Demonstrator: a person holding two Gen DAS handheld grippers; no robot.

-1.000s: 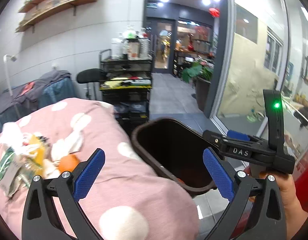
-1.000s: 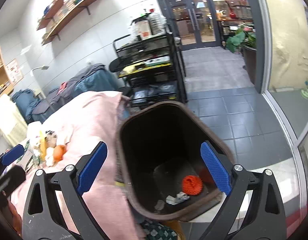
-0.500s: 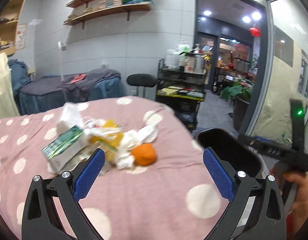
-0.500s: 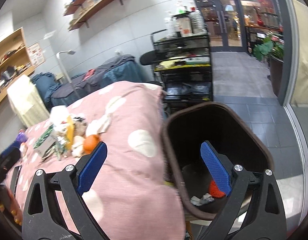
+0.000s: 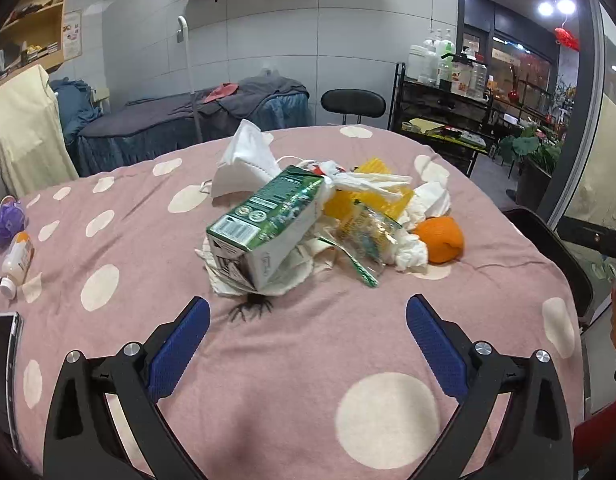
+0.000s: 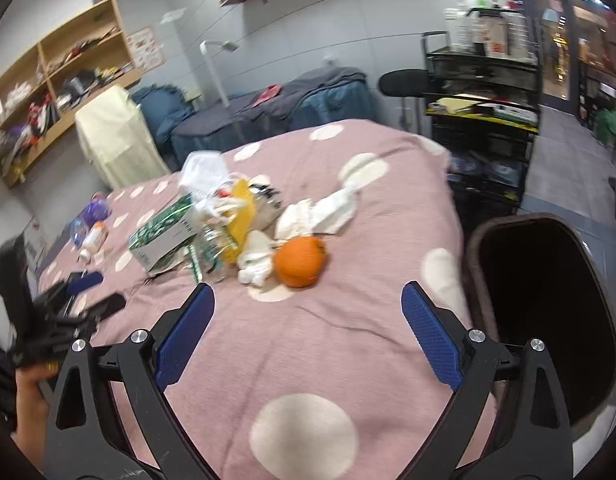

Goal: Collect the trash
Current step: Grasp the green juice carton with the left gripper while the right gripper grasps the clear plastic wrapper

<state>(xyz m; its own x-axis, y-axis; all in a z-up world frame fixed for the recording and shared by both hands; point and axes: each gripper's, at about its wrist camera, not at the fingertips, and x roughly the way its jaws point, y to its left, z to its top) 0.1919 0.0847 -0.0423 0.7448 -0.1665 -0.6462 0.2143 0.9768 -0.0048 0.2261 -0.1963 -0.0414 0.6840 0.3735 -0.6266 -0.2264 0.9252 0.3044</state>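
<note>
A trash pile lies on the pink dotted table cover (image 5: 268, 360): a green and white carton (image 5: 264, 226), a white face mask (image 5: 244, 160), a yellow wrapper (image 5: 372, 196), crumpled tissues (image 5: 408, 248) and an orange (image 5: 440, 238). A black spider-like thing (image 5: 250, 308) lies in front of the carton. My left gripper (image 5: 308, 344) is open and empty, short of the pile. My right gripper (image 6: 308, 328) is open and empty, just short of the orange (image 6: 300, 260). The dark trash bin (image 6: 548, 312) stands at the table's right edge.
A small bottle (image 5: 16, 258), a purple thing (image 5: 6, 220) and a phone (image 5: 2, 344) lie at the table's left. Behind stand a massage bed (image 5: 188, 120), a black stool (image 5: 353, 102) and a black cart with bottles (image 5: 444, 100).
Both grippers have swung left, away from the bin and over the table toward the trash pile. Both stay open and empty.
</note>
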